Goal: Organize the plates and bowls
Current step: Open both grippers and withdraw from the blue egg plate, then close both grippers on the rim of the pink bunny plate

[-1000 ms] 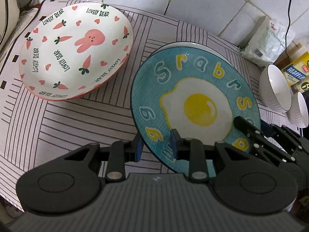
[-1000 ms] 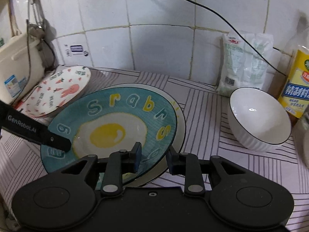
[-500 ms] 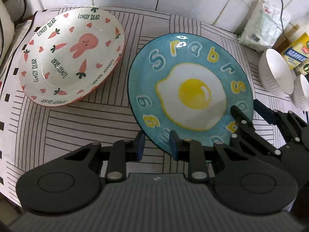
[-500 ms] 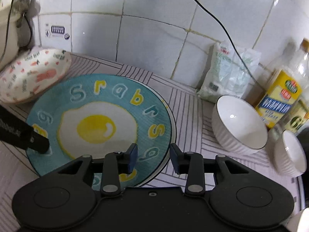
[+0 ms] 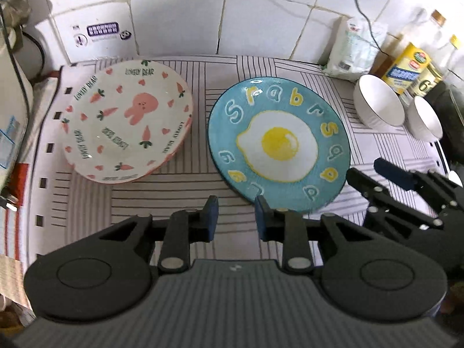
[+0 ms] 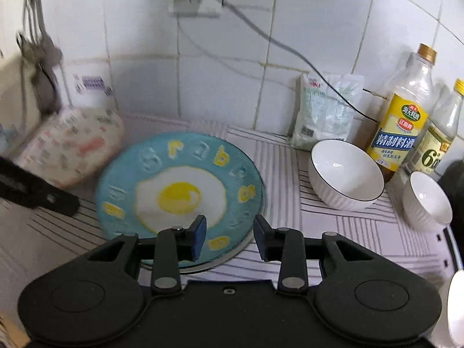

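A blue plate with a fried-egg picture lies flat on the striped mat; in the right wrist view a white rim shows under its near edge. A white rabbit-and-carrot plate sits to its left, tilted. Two white bowls, a larger one and a smaller one, stand at the right. My left gripper is open and empty, just in front of the blue plate. My right gripper is open and empty over the plate's near edge; it also shows in the left wrist view.
A white packet leans on the tiled wall at the back. Two bottles stand at the back right beside the bowls. A white appliance stands at the far left. A cable hangs across the wall.
Both grippers have opened, let go of the blue plate and pulled back and up. The plate now lies flat on the mat.
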A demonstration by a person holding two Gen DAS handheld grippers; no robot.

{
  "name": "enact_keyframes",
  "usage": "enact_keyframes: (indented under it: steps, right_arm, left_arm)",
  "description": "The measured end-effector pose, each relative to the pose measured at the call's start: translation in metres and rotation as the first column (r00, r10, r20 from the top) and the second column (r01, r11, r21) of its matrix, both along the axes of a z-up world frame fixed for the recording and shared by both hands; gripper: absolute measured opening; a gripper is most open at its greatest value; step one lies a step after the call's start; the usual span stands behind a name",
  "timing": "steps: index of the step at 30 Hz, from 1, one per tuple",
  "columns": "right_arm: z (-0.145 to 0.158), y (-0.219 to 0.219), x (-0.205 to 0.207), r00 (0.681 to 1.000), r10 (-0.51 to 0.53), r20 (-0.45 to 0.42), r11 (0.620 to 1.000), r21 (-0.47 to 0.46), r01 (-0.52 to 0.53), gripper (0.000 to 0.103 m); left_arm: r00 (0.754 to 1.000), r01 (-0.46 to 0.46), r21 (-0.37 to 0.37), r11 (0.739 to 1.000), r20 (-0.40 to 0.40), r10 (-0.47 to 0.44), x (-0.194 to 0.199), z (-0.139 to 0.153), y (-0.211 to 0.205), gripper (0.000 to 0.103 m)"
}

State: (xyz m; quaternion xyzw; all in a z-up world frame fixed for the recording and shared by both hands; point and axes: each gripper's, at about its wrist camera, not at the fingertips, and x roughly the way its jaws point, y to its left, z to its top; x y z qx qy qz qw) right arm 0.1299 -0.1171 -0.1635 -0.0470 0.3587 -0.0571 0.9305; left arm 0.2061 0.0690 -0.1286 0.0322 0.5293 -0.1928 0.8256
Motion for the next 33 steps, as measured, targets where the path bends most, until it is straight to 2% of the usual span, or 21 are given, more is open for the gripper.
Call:
enact_keyframes:
  steps: [4, 12, 16, 20, 22, 26, 33]
  right_arm:
    - [0.02, 0.016, -0.019, 0.999, 0.019, 0.044, 0.998, 0.056, -0.022, 0.046]
    - [0.046, 0.05, -0.038, 0.993, 0.073, 0.093, 0.994, 0.08, -0.081, 0.062]
    - [0.053, 0.067, -0.043, 0.989, 0.106, 0.101, 0.99, 0.086, -0.115, 0.064]
    - [0.057, 0.08, -0.045, 0.987, 0.138, 0.085, 0.976, 0.159, -0.15, 0.064]
    - [0.057, 0.086, -0.044, 0.985, 0.152, 0.081, 0.969, 0.184, -0.165, 0.065]
    - [0.047, 0.097, -0.037, 0.978, 0.188, 0.086, 0.953, 0.225, -0.203, 0.071]
    - [0.003, 0.115, -0.008, 0.97, 0.236, 0.05, 0.924, 0.298, -0.24, 0.074]
  left_arm:
    - [1.0, 0.013, 0.012, 1.0, 0.016, -0.014, -0.009, 0.012, 0.016, 0.033]
    - [0.999, 0.002, 0.039, 0.999, 0.046, -0.003, -0.02, 0.022, 0.051, 0.04]
    - [0.998, -0.002, 0.032, 0.999, 0.07, -0.001, -0.021, 0.024, 0.071, 0.041]
    - [0.994, -0.016, 0.024, 1.0, 0.105, 0.014, -0.02, 0.02, 0.09, 0.047]
    - [0.994, -0.035, 0.011, 0.999, 0.109, 0.033, -0.017, 0.017, 0.101, 0.048]
    - [0.992, -0.068, -0.012, 0.998, 0.104, 0.069, -0.005, 0.007, 0.124, 0.061]
    - [0.979, -0.159, -0.015, 0.987, 0.13, 0.159, 0.018, -0.015, 0.163, 0.08]
